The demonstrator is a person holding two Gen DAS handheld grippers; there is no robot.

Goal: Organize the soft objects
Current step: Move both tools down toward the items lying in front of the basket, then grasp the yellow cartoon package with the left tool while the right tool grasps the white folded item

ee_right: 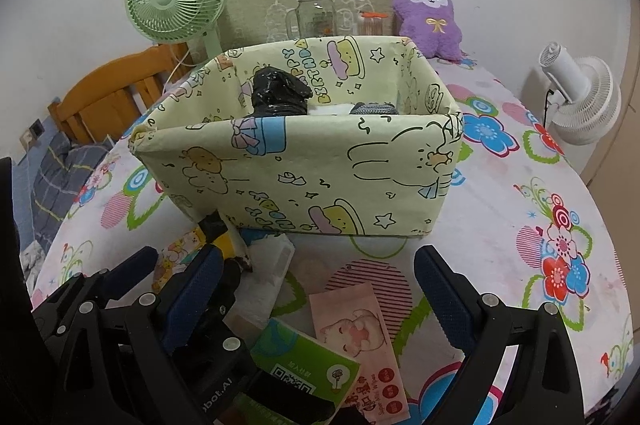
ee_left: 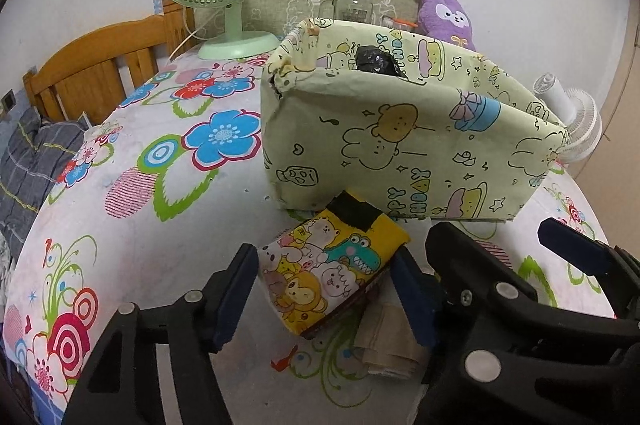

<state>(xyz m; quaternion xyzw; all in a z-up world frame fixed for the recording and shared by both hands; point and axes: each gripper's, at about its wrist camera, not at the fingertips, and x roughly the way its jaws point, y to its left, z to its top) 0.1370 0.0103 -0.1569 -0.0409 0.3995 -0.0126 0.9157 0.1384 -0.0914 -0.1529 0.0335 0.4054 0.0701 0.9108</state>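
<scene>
both grippers low in front of the box

left gripper (ee_left: 326, 289) tilted down toward the surface (ee_left: 160, 245), jaws partly open, one either side of a yellow cartoon-print packet (ee_left: 328, 265). right pad looks close against the packet's edge; cannot tell whether the left pad touches it. packet lies just in front of the box (ee_left: 400, 145), its far end near the box base.

right gripper (ee_right: 320, 289) also tilted down, jaws wide open, holding nothing. between and below its fingers lie a pink wipes packet (ee_right: 360, 341) and a green packet (ee_right: 304, 365), flat on the surface.

box: open-topped, wrapped in pale cartoon birthday paper, upright mid-surface. inside it a crumpled black bag (ee_right: 280, 93) toward the back left, a white item (ee_right: 332, 109) and a grey item (ee_right: 372, 109) beside it, mostly hidden by the front wall.
</scene>
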